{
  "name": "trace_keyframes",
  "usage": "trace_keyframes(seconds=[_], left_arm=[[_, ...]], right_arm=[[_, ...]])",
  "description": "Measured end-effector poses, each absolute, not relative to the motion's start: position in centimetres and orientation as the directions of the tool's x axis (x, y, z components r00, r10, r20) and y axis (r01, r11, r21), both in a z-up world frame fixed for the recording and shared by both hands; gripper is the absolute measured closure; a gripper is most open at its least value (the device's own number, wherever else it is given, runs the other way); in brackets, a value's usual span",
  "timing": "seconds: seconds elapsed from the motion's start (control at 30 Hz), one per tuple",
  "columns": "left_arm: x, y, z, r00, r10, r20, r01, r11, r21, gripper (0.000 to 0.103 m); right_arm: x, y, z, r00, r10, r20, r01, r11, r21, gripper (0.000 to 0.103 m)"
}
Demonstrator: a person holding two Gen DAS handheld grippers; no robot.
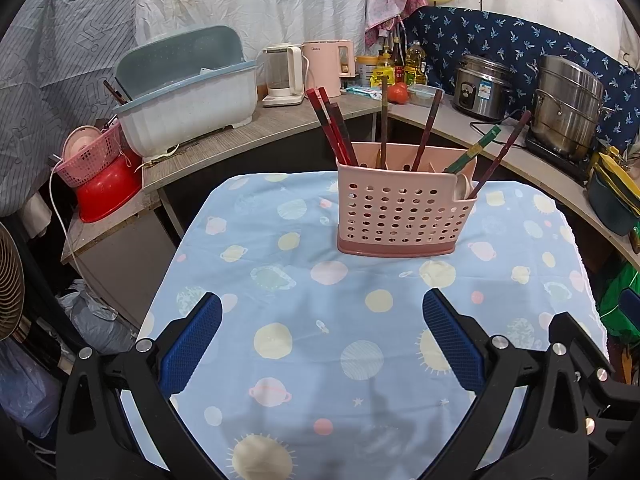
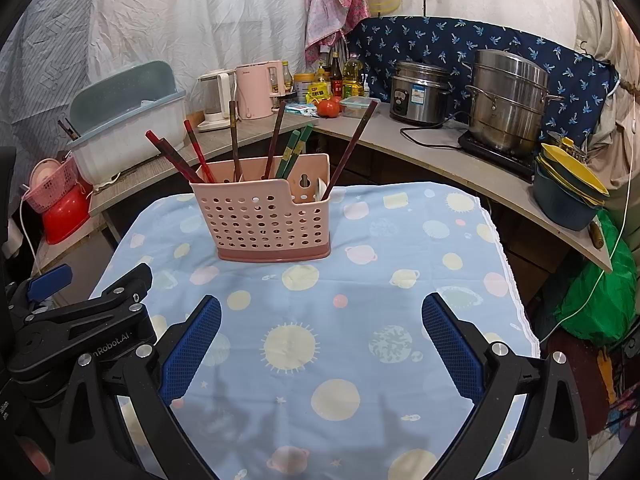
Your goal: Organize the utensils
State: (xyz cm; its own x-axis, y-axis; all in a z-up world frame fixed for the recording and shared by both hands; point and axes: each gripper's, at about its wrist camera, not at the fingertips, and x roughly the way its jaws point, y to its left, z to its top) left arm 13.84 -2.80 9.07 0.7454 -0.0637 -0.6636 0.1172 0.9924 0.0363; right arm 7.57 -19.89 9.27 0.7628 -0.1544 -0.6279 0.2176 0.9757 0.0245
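Pink utensil holder (image 1: 404,208) stands upright on the cloth-covered counter (image 1: 320,360), toward its far side, so sticks stay vertical and sorted by compartment. Count: about eight chopsticks (image 1: 334,128), mixed red, brown and green, leaning outward, plus one white spoon (image 1: 463,186) in the low end pocket. Left hand-held gripper (image 1: 322,340) and right hand-held gripper (image 2: 322,340) hover near the front, jaws apart, empty, well apart from the holder. Looks sorted.

A table covered by a light blue cloth with round planets and suns (image 1: 320,344) (image 2: 400,248) is carrying one thing. A pink plastic basket full of holes (image 1: 400,216) (image 2: 264,224) is standing upright on it, toward 12 o'clock.
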Motion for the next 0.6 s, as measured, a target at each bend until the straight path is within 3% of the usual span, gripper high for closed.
trace_keyframes(seconds=[0.6], left_arm=[[13.68, -2.81, 9.37, 0.754, -0.061, -0.654, 0.11, 0.993, 0.034, 0.007]], right_arm=[[7.49, -19.9, 9.27, 0.765, -0.154, -0.625, 0.217, 0.976, 0.025, 0.006]])
